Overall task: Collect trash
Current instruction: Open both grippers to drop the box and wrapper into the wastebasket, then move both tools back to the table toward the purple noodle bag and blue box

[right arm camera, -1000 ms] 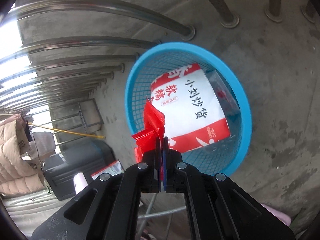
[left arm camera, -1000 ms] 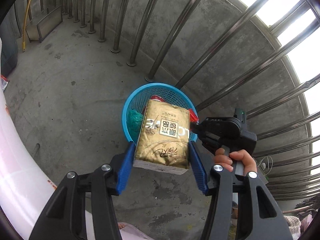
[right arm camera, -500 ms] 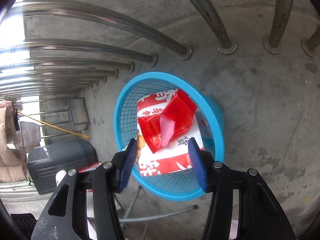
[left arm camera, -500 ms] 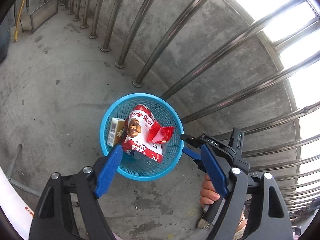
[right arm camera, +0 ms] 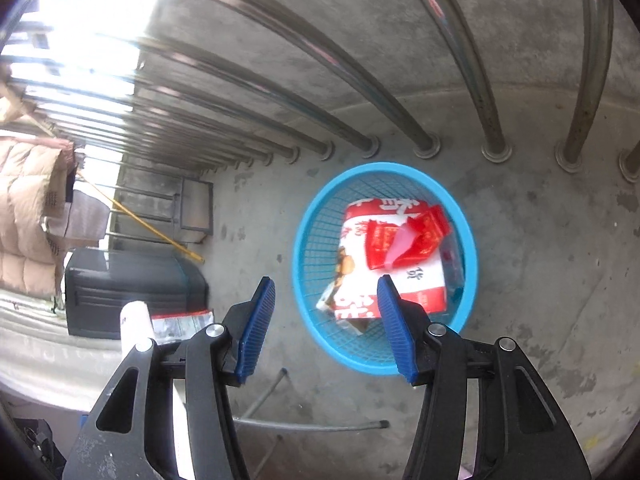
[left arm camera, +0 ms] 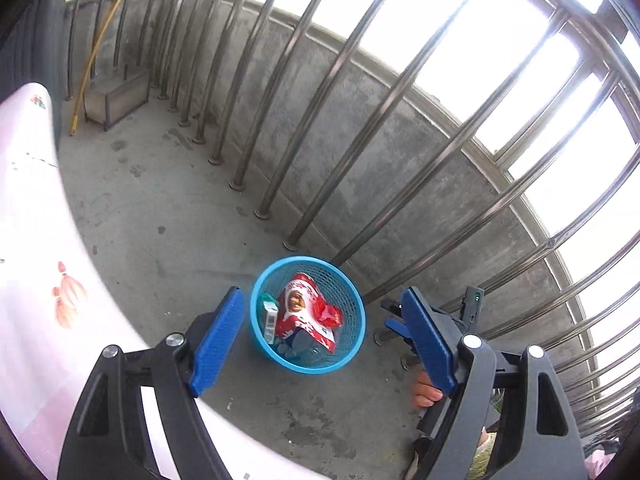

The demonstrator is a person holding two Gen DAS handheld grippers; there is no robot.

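Observation:
A blue mesh basket [left arm camera: 256, 312] [right arm camera: 300, 240] stands on the concrete floor by the railing. In it lie a red and white snack bag [left arm camera: 298, 314] [right arm camera: 424, 284], a red wrapper [left arm camera: 331, 314] [right arm camera: 420, 236] on top of the bag, and a slim box [left arm camera: 270, 320] on its edge at the left. My left gripper [left arm camera: 322, 292] hangs open well above the basket with nothing between its fingers. The right gripper [right arm camera: 326, 280] is open and empty too, above the basket's near side; the left wrist view shows it [left arm camera: 394, 318] behind my right finger, with a hand [left arm camera: 428, 390] on it.
Steel railing bars [left arm camera: 320, 184] and a low concrete wall run right behind the basket. A pink and white cloth [left arm camera: 32, 280] fills the left edge. A black bin [right arm camera: 132, 284], a hanging down jacket [right arm camera: 28, 208] and a thin metal rod [right arm camera: 312, 424] lie at the left and near side.
The left gripper let go of the golden packet and the right one let go of the red wrapper; both now lie in the basket. Both grippers opened and rose away.

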